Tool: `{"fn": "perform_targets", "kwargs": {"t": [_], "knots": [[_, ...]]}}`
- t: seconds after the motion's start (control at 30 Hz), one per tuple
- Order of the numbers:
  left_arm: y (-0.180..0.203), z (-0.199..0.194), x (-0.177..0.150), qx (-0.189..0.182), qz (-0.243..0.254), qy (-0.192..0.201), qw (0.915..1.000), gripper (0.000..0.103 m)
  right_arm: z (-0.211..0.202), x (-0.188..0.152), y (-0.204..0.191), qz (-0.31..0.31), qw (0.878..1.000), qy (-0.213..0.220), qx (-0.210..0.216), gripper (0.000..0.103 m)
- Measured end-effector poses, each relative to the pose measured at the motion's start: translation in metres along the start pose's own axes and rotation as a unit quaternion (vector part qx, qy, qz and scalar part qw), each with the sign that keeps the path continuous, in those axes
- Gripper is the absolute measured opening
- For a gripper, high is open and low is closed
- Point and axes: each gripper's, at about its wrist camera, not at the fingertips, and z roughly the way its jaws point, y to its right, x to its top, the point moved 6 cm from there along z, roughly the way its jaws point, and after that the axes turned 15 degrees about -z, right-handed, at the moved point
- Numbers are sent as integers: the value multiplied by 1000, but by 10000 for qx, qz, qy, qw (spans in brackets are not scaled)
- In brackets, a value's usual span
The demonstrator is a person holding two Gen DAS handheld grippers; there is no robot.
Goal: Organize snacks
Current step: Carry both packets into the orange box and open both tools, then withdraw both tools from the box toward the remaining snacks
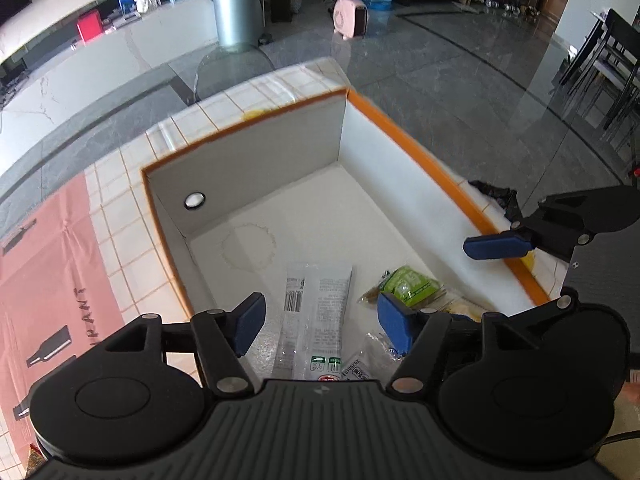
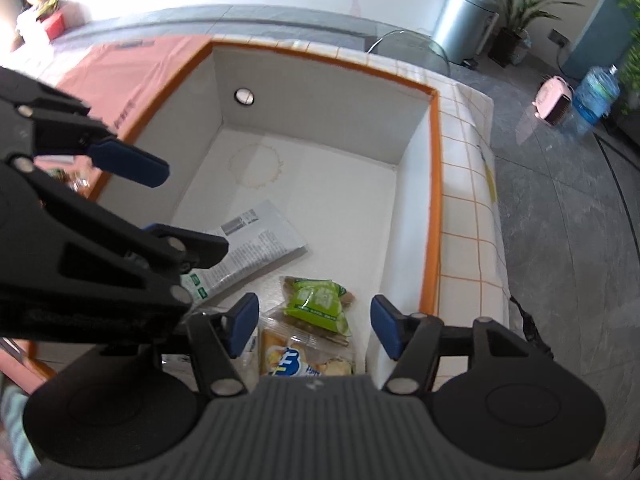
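Note:
A white box with an orange rim (image 1: 412,140) (image 2: 434,184) stands on the tiled table. Inside lie a long clear-and-white snack packet (image 1: 316,312) (image 2: 256,240), a green snack packet (image 1: 408,286) (image 2: 318,304) and an orange-and-blue biscuit packet (image 2: 296,360). My left gripper (image 1: 322,320) is open above the white packet and holds nothing; it also shows in the right wrist view (image 2: 160,200). My right gripper (image 2: 314,330) is open over the green and biscuit packets, empty. One of its fingers (image 1: 498,245) shows over the box's right wall.
A pink printed mat (image 1: 44,280) (image 2: 132,68) covers the table left of the box. A black crumpled wrapper (image 1: 496,194) lies right of the box. Beyond the table are a grey floor, a metal bin (image 1: 238,6), a pink heater (image 1: 350,14) and a water bottle (image 2: 596,94).

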Motion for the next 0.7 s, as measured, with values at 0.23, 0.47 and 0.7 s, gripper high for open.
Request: {"fn": "perform_targets", "kwargs": {"t": [0.23,0.47,0.7], "knots": [[-9,-53,-3,191,-148,708,9972,77,-42,-4,-7,729,9959,493,-224,63],[-32,-105,-25,345,-363,1252,9909,79,-80,-12,-38,1155,9861,1117,-419,63],[-68,-141,-64,440,-742,1375,9867,81,-101,-23,-100,1431,9770,1580,-84,63]]}}
